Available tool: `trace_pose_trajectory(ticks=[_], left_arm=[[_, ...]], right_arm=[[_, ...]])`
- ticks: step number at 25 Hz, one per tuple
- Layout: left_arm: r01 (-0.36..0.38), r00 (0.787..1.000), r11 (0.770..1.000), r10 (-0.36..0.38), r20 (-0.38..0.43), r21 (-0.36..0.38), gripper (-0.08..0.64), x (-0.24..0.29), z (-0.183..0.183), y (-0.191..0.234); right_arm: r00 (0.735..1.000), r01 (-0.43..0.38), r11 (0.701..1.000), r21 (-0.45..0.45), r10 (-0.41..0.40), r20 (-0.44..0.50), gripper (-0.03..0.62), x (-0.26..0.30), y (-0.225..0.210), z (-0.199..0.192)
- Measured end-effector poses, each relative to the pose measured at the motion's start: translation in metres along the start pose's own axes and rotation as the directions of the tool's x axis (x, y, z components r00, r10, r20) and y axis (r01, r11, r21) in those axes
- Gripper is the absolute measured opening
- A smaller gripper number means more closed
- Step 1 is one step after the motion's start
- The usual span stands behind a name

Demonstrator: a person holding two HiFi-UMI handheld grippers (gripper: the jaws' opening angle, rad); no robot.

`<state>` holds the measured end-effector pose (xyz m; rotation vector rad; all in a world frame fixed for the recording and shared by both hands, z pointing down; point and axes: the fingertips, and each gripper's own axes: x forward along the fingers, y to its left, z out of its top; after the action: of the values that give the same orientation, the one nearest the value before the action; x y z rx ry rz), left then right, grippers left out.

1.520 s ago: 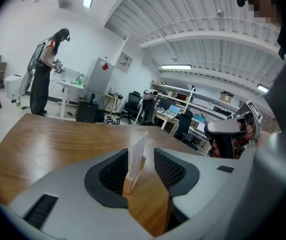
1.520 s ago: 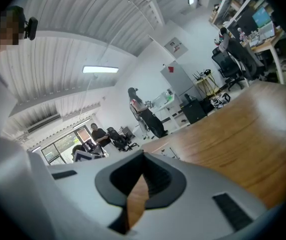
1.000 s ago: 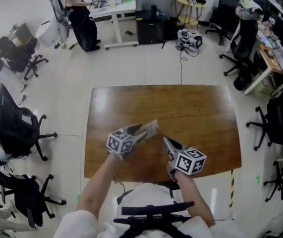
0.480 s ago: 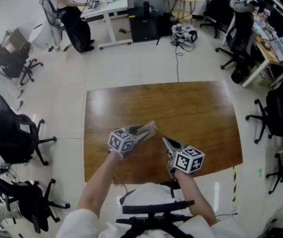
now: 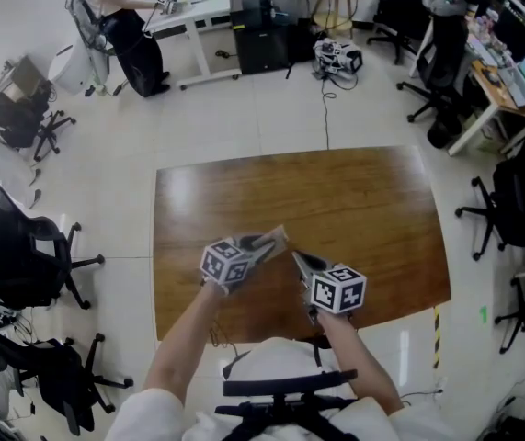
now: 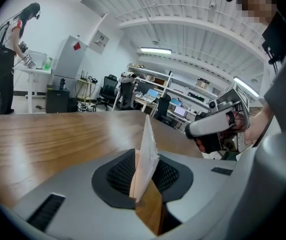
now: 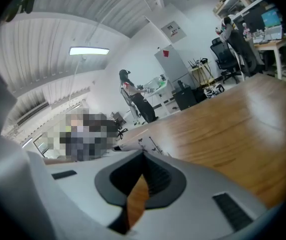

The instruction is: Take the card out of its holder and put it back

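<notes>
A: Where's the card (image 6: 135,171)?
B: Seemingly inside its holder (image 6: 148,144), over the table (image 5: 354,200). The left gripper (image 5: 260,246) has just closed on it. The right gripper (image 5: 301,261) is clenched, empty. Removal isn't begun.

The left gripper (image 5: 269,243) and the right gripper (image 5: 299,259) are smooth grey plastic. Their fingers (image 6: 118,176) have black bumpy pads. Behind the fingers sits a white cube (image 5: 226,263) with black square marks. The person wears a white short-sleeved shirt (image 5: 271,355) and a black harness (image 5: 285,395).
</notes>
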<state>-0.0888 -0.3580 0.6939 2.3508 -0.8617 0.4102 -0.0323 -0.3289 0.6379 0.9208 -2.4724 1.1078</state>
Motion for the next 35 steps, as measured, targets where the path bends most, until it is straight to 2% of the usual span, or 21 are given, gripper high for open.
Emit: trace_pose_trajectory(ticks=[7,21,35], left_arm=[[0.009,1.0,1.0,-0.009,0.008,0.023,0.016,-0.001,0.002,-0.001],[-0.048,0.999,0.989,0.049,-0.002,0.143,0.008,-0.008,0.017,-0.011],[-0.122,0.991,0.972,0.108,0.08,0.202,0.008,-0.046,0.058,-0.031]], right_arm=[[1.0,0.012,0.999,0.038,-0.012,0.014,0.0,-0.001,-0.01,0.0],[0.999,0.009,0.999,0.052,-0.01,0.03,0.0,-0.008,-0.011,0.0],[0.998,-0.031,0.998,0.06,0.028,0.056,0.0,-0.017,0.001,-0.001]])
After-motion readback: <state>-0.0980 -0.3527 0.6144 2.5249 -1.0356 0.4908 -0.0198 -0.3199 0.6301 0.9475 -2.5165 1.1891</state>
